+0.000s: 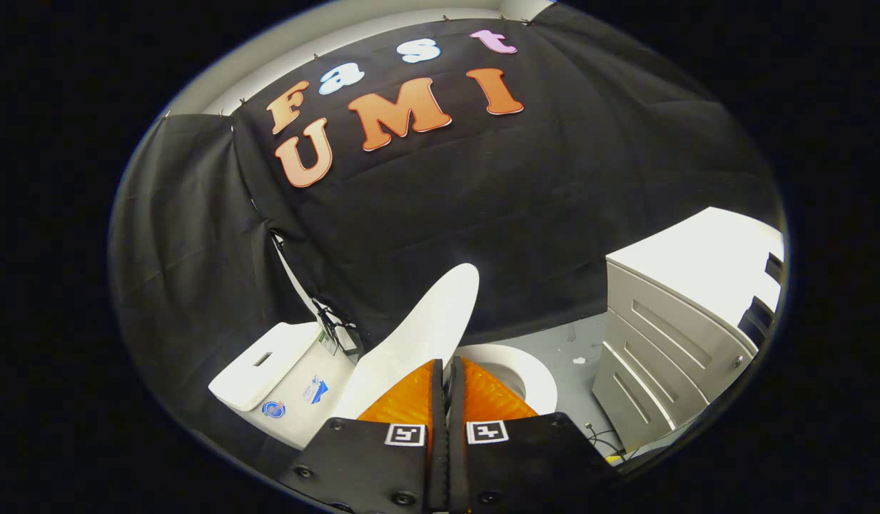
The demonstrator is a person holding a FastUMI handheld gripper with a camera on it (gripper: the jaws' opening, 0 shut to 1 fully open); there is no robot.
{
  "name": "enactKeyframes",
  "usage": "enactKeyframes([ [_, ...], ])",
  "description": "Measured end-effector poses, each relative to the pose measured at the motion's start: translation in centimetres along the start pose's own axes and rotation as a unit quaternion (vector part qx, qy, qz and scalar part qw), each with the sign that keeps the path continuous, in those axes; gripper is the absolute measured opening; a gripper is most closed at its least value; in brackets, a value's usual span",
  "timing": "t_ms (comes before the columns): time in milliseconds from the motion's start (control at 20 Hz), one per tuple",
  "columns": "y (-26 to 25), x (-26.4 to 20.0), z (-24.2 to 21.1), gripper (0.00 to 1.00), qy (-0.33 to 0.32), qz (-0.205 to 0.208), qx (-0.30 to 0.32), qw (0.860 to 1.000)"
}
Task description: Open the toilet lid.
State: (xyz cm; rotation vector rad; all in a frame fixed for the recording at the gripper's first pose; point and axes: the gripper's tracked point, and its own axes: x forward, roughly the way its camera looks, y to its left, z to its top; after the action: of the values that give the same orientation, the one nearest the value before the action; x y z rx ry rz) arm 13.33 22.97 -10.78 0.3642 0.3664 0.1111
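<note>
The gripper (pixel 445 371) is showing at the bottom centre of the frame, its two orange fingers (pixel 404 400) lying side by side with only a thin dark slit between them. They are standing narrow, practically closed, and nothing is sitting between the pads. Two black plates behind the fingers are each carrying a small square black-and-white marker (pixel 405 434).

The toilet lid (pixel 425 332) is standing raised, just ahead of and slightly to the left of the fingertips, in the lower middle of the frame. It is tilting up and leaning away toward the upper right, its rounded white tip reaching up against the black cloth wall (pixel 482 200). The left finger is lying right against the lid's lower edge as seen here; whether it is actually touching cannot be told.

To the right of the fingers, the white rim of the toilet bowl (pixel 536 375) is curving out from behind them, uncovered. In the lower left, the white toilet tank (pixel 268 375) is sitting against the cloth, with a slot in its top and small stickers on its side.

At the right of the frame a white cabinet (pixel 668 343) with drawers is standing on the grey floor (pixel 575 343), well apart from the toilet. Some cables (pixel 602 441) are lying on the floor at its foot.
</note>
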Motion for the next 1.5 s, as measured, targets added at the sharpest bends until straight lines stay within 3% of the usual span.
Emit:
enactKeyframes([
  [350,5.1,-0.3,2.4,0.08,-0.021,0.036,-0.044,0.998],
  [600,9.9,-0.2,3.9,0.08,-0.041,0.039,-0.137,0.989],
  [1500,30.3,-1.5,5.3,0.08,-0.059,0.122,-0.197,0.971],
])
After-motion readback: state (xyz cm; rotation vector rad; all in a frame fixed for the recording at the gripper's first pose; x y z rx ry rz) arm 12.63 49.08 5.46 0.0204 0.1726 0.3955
